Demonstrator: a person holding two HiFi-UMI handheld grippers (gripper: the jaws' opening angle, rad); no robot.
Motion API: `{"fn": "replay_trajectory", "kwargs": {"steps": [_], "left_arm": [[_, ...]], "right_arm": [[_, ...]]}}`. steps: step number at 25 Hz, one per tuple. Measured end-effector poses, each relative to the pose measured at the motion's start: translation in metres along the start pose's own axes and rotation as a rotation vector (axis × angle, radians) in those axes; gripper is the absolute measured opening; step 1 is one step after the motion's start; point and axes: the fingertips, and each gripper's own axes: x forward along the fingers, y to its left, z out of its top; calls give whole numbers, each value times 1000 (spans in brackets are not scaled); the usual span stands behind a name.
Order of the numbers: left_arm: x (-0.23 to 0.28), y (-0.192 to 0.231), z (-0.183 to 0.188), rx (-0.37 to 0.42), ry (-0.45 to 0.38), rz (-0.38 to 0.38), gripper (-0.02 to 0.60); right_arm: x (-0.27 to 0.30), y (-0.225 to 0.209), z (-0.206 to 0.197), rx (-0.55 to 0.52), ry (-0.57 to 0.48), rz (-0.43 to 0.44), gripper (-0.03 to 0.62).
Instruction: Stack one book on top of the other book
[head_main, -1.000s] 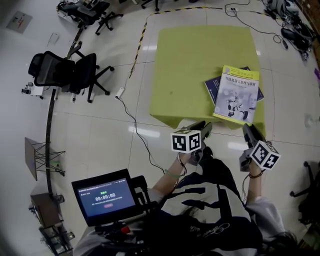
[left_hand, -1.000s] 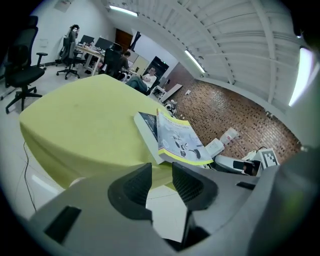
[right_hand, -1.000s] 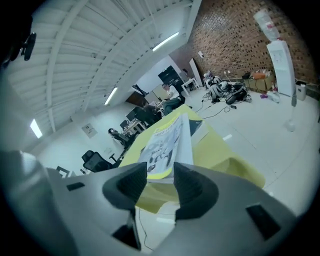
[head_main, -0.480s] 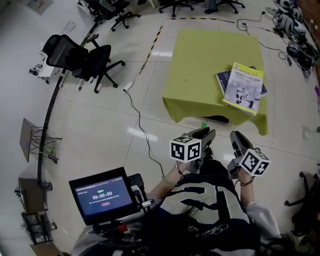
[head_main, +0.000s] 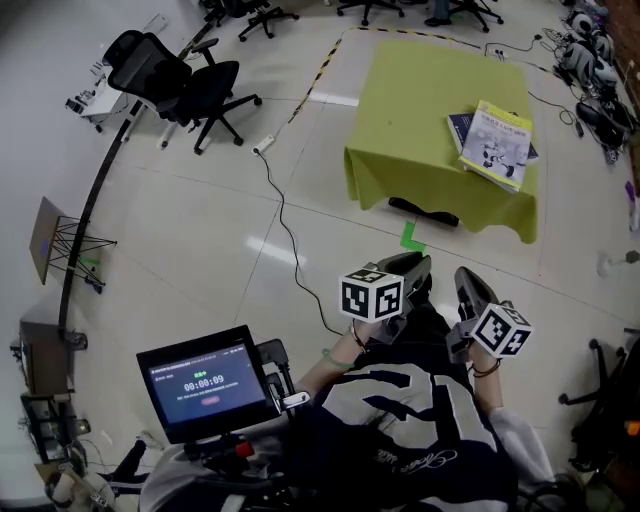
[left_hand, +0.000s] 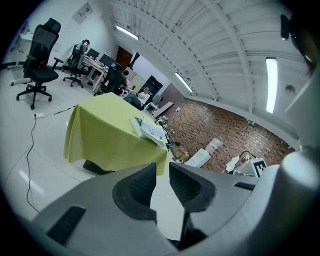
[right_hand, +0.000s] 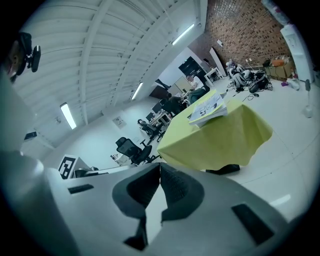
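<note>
A wide pale tiled floor (head_main: 200, 230) runs between black office chairs (head_main: 190, 85) and a small table under a yellow-green cloth (head_main: 420, 120), and that table stands well apart from the person holding the tools. Both books are on it, toward its right side: the yellow-covered book (head_main: 497, 143) already lies on top of the dark blue book (head_main: 461, 126), turned a little so a corner of the blue one shows from under it. The left gripper (left_hand: 161, 175) has just been closing its jaws, which now stand partly apart with nothing between them. The right gripper (right_hand: 159, 172) has its ribbed pads pressed together on nothing at all. Both hang over the floor close to the person's body, aimed toward the table. The books look to me like thin paperbacks: light, bendy, with glossy covers that could slide on each other. If one needs shifting, I would pinch it near the spine or at an overhanging edge, since a corner grip would probably let it droop.
</note>
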Motion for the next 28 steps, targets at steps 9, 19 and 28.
{"fn": "replay_trajectory", "kwargs": {"steps": [9, 19, 28], "left_arm": [[-23, -41, -36, 23, 0, 4, 6], [-29, -89, -47, 33, -4, 10, 6], [-5, -140, -76, 43, -30, 25, 6]], "right_arm": [[-57, 13, -22, -48, 1, -13, -2], [-100, 21, -17, -84, 16, 24, -3], [-153, -17, -9, -94, 26, 36, -3]]}}
